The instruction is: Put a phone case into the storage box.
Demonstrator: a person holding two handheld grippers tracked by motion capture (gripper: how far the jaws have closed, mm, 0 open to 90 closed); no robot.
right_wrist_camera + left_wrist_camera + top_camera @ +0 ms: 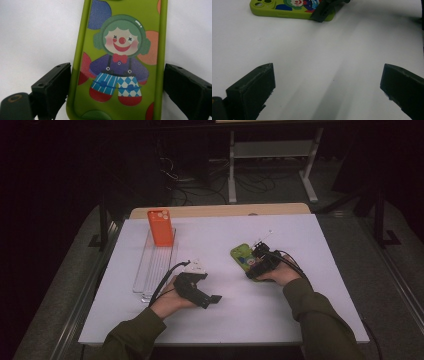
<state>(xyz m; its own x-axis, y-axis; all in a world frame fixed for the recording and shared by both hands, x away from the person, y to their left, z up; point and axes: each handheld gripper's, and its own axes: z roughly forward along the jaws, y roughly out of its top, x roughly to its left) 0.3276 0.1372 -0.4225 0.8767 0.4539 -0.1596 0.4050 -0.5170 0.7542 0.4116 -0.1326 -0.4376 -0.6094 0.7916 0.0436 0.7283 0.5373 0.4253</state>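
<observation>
The person sits at a white table (225,315), a gripper in each hand. The right gripper (258,256) is down over a green phone case (241,255) that lies flat on the table, right of the middle. Seen from the right gripper view, the green phone case (120,62) lies face down with its printed back up, a cartoon clown with green hair, a red bow tie and blue patterned trousers, and it runs lengthwise away between the two black jaws. The jaws stand on either side of the case's long edges, the left one right against the rim and the right one just beside it, so the right gripper (116,82) straddles the case; whether it is truly pinching it yet I cannot tell. The left gripper (212,301) rests low near the front of the table, left of the middle, pointing across toward the other hand. In the left gripper view its jaws are spread wide with only bare table between them, holding nothing, and the green phone case (287,10) shows farther off at the top with one jaw of the other gripper at its edge. At the far left of the table an orange phone case (160,227) stands upright at the far end of a clear plastic rack (152,270).
</observation>
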